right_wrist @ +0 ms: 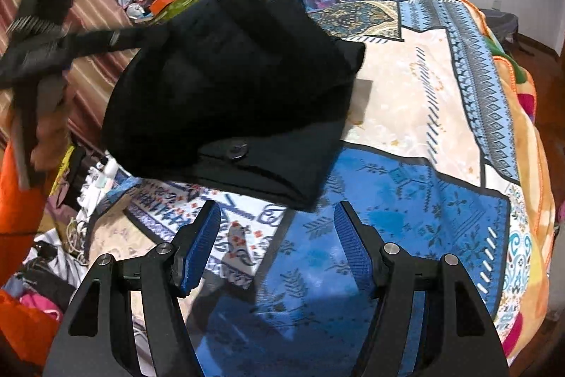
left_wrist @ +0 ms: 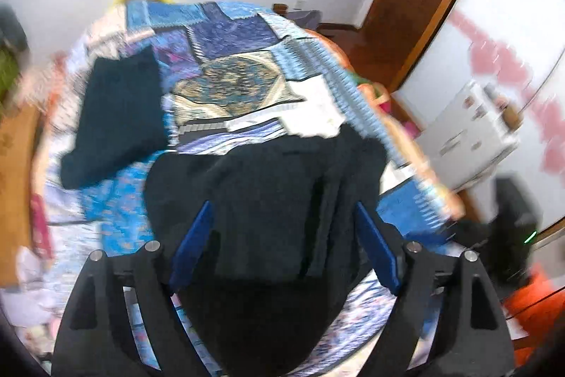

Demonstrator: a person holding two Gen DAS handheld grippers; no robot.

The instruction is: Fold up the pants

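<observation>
The black pants (right_wrist: 226, 108) lie bunched and partly doubled over on the patterned bedspread (right_wrist: 423, 115) of the bed, waistband button toward the right hand-held gripper (right_wrist: 275, 235), which hangs spread and empty just short of the hem. The left hand-held gripper (left_wrist: 282, 235) is spread too, over dark cloth. Judging by this, folding is midway; next comes pinching an edge.

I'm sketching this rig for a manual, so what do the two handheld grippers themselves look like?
Both match. The left gripper and right gripper each have two matte black angular finger arms with triangular cut-outs and round silver pins at the joints. Each finger carries a flat blue pad, finely ribbed in the right wrist view. No cables or markings are visible.
</observation>
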